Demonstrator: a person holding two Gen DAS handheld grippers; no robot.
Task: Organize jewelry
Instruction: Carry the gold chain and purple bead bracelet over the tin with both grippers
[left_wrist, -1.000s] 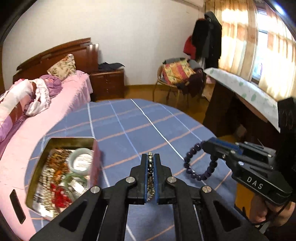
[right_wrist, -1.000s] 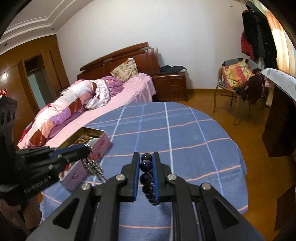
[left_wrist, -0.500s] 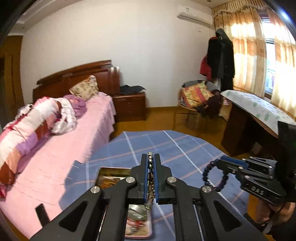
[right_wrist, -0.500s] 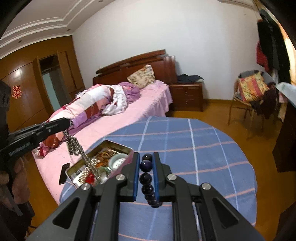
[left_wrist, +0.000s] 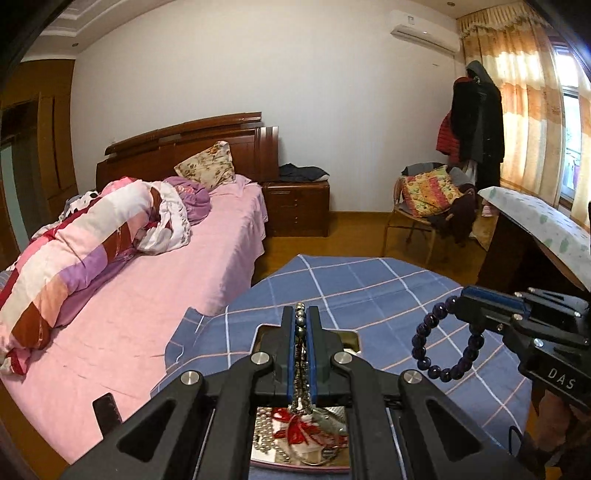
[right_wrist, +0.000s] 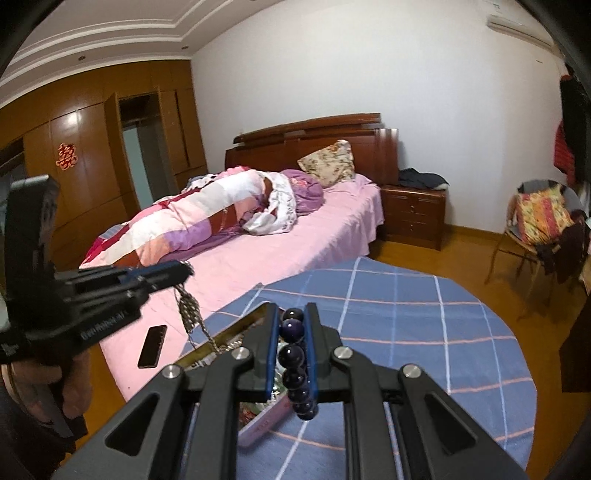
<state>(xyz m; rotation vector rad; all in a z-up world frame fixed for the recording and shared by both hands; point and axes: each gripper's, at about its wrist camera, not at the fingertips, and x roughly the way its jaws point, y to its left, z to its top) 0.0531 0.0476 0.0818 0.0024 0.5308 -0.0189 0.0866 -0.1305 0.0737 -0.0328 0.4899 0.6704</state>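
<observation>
While bed (left_wrist: 155, 288) fills left of left wrist frame, left gripper (left_wrist: 303, 332) sits bottom centre, jaws pinching silver bead chain (left_wrist: 301, 365), which dangles into open jewelry tin (left_wrist: 347, 336) on blue plaid tablecloth (left_wrist: 369, 291). Lower right: right gripper (left_wrist: 463, 308), jaws clamped on dark purple bead bracelet (left_wrist: 443, 341), loop hanging clear above cloth.

Purple bead bracelet (left_wrist: 447, 341) dangling, silver chain (right_wrist: 190, 314) hanging over tin (left_wrist: 349, 336)

left black two-finger gripper (left_wrist: 302, 325): raised, jaws clamped on silver bead chain (right_wrist: 190, 314) | right black two-finger gripper (right_wrist: 291, 325): raised, pinching dark purple bead bracelet (left_wrist: 447, 341)
</observation>
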